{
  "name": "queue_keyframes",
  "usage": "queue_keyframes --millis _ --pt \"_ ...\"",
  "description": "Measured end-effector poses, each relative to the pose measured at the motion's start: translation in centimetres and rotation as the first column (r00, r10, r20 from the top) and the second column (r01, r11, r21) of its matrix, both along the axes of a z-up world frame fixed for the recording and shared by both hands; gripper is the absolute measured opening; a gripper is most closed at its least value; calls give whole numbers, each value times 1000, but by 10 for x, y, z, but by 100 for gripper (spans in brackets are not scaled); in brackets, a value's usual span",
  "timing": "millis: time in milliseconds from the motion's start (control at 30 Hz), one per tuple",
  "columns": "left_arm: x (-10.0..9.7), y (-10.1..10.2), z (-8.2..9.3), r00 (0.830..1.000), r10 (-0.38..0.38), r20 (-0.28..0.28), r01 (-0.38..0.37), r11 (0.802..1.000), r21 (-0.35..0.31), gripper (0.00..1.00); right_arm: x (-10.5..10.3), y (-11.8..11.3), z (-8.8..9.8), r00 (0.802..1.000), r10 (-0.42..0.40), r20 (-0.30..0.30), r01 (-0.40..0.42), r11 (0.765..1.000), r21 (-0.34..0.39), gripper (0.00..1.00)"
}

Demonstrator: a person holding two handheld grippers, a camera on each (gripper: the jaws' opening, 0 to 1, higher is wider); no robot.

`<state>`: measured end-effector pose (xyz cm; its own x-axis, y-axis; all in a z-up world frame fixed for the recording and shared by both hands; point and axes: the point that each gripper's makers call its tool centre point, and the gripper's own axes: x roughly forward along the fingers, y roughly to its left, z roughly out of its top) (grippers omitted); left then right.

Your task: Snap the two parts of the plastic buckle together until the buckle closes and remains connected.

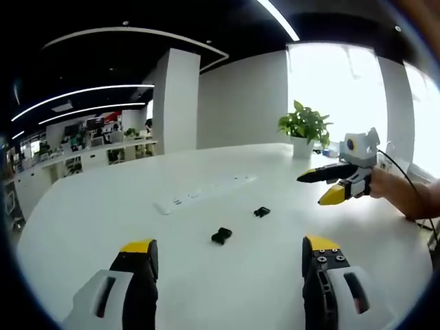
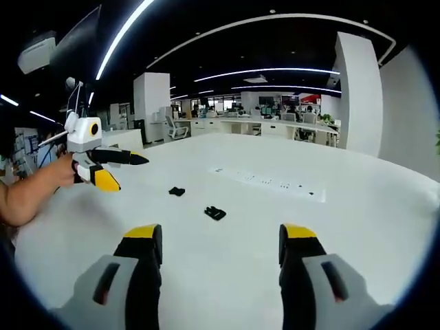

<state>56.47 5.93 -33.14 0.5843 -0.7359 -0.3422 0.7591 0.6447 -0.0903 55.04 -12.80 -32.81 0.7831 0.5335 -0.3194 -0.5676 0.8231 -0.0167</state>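
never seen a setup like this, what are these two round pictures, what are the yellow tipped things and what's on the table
A person holds a hand-held gripper in each hand, and each gripper carries a camera looking along its own two jaws. In the left gripper view, the left gripper rises from the bottom, open, holding nothing; the right gripper comes in from the side. The right gripper view shows the reverse: the right gripper, open and empty, with the left gripper across from it. On the white table lie two small black buckle pieces, apart: one nearer, one farther. A potted plant stands at the far edge.
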Motion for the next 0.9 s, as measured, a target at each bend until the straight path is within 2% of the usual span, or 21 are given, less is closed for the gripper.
queue_keyframes --millis 900 --pt "15 -9 -3 1000 -14 -6 14 1000 -1 88 15 2 1 1000 -3 -4 3 1000 12 69"
